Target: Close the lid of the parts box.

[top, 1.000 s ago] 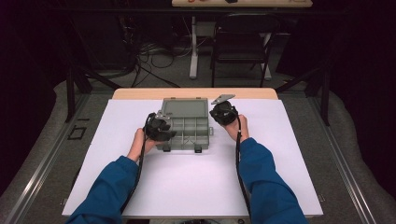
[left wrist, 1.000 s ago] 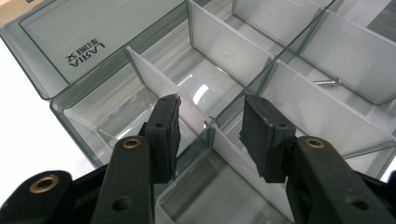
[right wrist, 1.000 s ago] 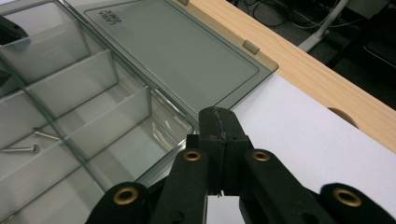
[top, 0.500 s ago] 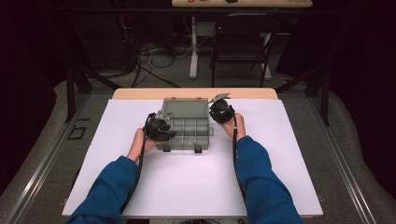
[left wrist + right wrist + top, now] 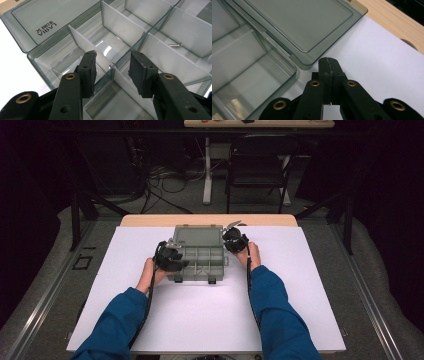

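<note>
An open clear grey organiser box [image 5: 200,262] lies on the white sheet, its lid [image 5: 197,236] flat behind it. My left gripper [image 5: 184,264] hovers over the box's left side. In the left gripper view its jaws [image 5: 112,70] stand open astride a white divider [image 5: 126,83] where compartments meet, and the pads do not touch it. A small screw [image 5: 175,45] lies in one far compartment. My right gripper [image 5: 227,240] is at the box's right rear. Its jaws [image 5: 329,65] are shut on nothing, tips just off the lid's corner [image 5: 307,63] above the sheet.
The white sheet [image 5: 210,315] covers most of the table, with a wooden strip [image 5: 210,220] bare at the back and a cut-out [image 5: 409,43] in it. A chair [image 5: 257,167] and floor cables [image 5: 165,180] stand beyond the table.
My right gripper has sunk a little and edged left toward the lid's corner. The left gripper and the box have stayed put.
</note>
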Demonstrator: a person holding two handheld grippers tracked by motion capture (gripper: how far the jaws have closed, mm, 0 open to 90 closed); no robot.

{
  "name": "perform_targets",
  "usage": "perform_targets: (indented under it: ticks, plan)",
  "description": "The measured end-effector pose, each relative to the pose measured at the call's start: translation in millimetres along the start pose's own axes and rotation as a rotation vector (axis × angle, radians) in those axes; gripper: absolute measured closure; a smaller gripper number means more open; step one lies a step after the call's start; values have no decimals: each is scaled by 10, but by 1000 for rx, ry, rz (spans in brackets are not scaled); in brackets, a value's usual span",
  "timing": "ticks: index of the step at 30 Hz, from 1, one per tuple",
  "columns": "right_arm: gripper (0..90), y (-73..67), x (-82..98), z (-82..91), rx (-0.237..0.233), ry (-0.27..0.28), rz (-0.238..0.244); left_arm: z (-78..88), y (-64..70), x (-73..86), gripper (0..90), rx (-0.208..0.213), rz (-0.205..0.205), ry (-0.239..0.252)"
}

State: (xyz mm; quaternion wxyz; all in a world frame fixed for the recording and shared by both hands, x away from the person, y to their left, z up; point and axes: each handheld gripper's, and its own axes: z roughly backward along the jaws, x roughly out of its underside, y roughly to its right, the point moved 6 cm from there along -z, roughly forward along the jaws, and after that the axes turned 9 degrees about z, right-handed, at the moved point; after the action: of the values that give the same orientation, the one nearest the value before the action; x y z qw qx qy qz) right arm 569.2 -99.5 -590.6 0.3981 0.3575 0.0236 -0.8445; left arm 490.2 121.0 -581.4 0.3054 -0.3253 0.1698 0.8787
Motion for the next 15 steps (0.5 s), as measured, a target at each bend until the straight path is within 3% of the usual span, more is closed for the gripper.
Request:
perform_targets:
  ticks: [8,15]
  plan:
    - [900,-1,22,-72,-2,-8,2,-2,2,2,571,0,-1,4]
    - [900,18,19,-90,-2,10,-31,-5,0,6,572,4,-1,10]
